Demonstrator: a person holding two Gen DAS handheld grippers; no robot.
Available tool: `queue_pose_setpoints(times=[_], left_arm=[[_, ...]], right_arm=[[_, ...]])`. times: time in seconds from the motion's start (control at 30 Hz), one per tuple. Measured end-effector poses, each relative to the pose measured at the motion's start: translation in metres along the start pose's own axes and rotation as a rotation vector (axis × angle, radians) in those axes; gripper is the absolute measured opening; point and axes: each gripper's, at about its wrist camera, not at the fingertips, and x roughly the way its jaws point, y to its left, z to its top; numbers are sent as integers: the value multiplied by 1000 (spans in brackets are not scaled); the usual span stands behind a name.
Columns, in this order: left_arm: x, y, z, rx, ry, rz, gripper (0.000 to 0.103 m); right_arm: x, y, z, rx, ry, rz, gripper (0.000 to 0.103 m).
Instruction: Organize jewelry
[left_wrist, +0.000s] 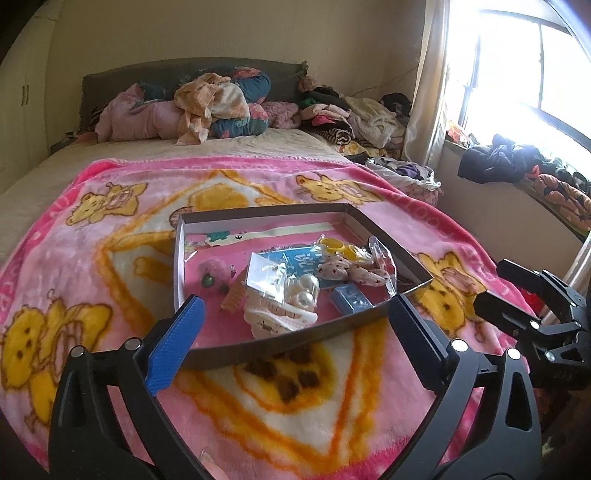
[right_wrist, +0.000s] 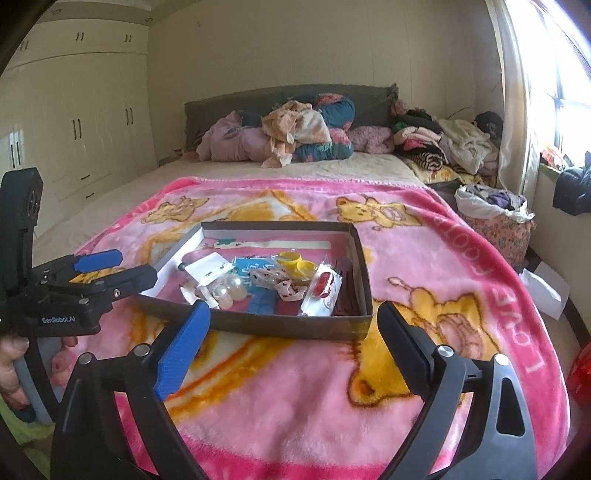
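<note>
Hovering with both grippers wide apart and empty before the jewelry box (left_wrist: 295, 347) on the bed's pink blanket (left_wrist: 92, 258).
Left gripper (left_wrist: 295, 328) and right gripper (right_wrist: 295, 328) stand near its front wall; the soft blanket may let the box tip, and the slippery plastic packets (right_wrist: 321, 291) may slide.

Both grippers gaping, nothing between the jaws

The left gripper (left_wrist: 295, 332) tips downward with its blue pad and black pad standing wide apart — empty. The right gripper (right_wrist: 295, 343) sits just beside it, angled down the same way, jaws equally spread and bare. A hand (right_wrist: 14, 369) wraps the left gripper's handle, fingers (right_wrist: 61, 365) curled around the grip — pink-painted nails showing.
</note>
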Motion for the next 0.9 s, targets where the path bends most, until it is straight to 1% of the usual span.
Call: queue_pose_setpoints(times=[0.07,0.2,0.6,0.9], left_arm=[[-4,0,-3,-2,-1,-3,91],[-10,0,-10,2,-7,4,91],[-21,4,-30,15,-2,12,91],[-28,6,-41,19,-30,22,91]], right_arm=[[-3,3,-2,-2,-8,-5,93],[-8,9,-8,-6,-20,-12,95],[-14,21,-21,-8,-48,-22,96],[-19,24,-29,5,-103,-25,96]])
